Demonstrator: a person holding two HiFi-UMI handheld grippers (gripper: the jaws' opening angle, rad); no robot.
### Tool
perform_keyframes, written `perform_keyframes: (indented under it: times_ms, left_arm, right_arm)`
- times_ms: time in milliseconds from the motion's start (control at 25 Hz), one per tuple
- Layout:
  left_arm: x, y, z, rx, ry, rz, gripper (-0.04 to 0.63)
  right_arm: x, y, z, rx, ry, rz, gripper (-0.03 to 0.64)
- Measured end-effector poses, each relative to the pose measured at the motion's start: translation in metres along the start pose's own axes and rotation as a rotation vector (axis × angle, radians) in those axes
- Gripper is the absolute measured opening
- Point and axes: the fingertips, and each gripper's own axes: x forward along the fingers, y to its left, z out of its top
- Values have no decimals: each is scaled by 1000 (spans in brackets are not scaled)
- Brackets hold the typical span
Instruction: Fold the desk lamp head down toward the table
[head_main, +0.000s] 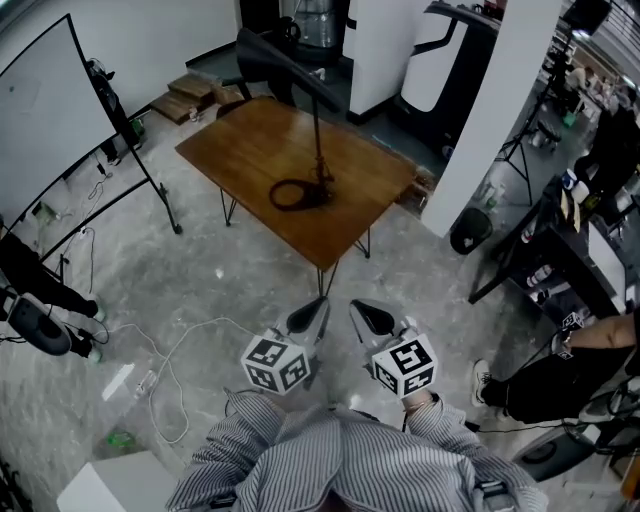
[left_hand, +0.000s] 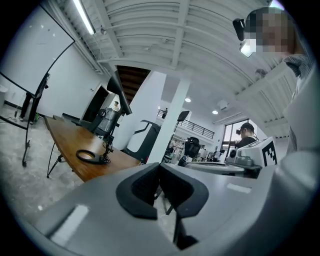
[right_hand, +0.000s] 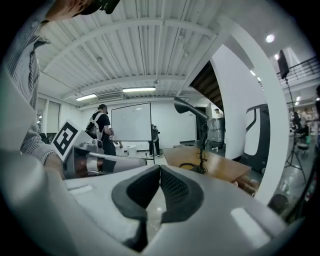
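The black desk lamp (head_main: 317, 140) stands on the brown wooden table (head_main: 260, 150), with its ring base (head_main: 295, 194) on the near side and its long head (head_main: 285, 65) raised, slanting over the top. Both grippers hover over the floor in front of the table, well short of it. My left gripper (head_main: 310, 316) is shut and empty, and so is my right gripper (head_main: 370, 316) beside it. In the left gripper view the lamp (left_hand: 106, 142) is far off to the left of the gripper (left_hand: 160, 182). The right gripper view has the lamp (right_hand: 202, 147) ahead, right of the gripper (right_hand: 160, 185).
A whiteboard on a wheeled stand (head_main: 50, 130) stands at the left, with cables (head_main: 170, 370) trailing over the floor. A white pillar (head_main: 490, 110) rises right of the table. A black desk (head_main: 560, 250) and a seated person (head_main: 570, 370) are at the right.
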Motion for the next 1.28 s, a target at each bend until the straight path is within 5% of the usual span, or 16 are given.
perform_keyframes:
  times_ms: [680,1280]
  left_arm:
    - [185,172,92,74,20,-46,-9]
    - [301,259,141,127,28,79,108]
  right_arm:
    - [206,-159,82,-33,-104,-181,21]
    - [272,-237,132,-164,-150,-157,34]
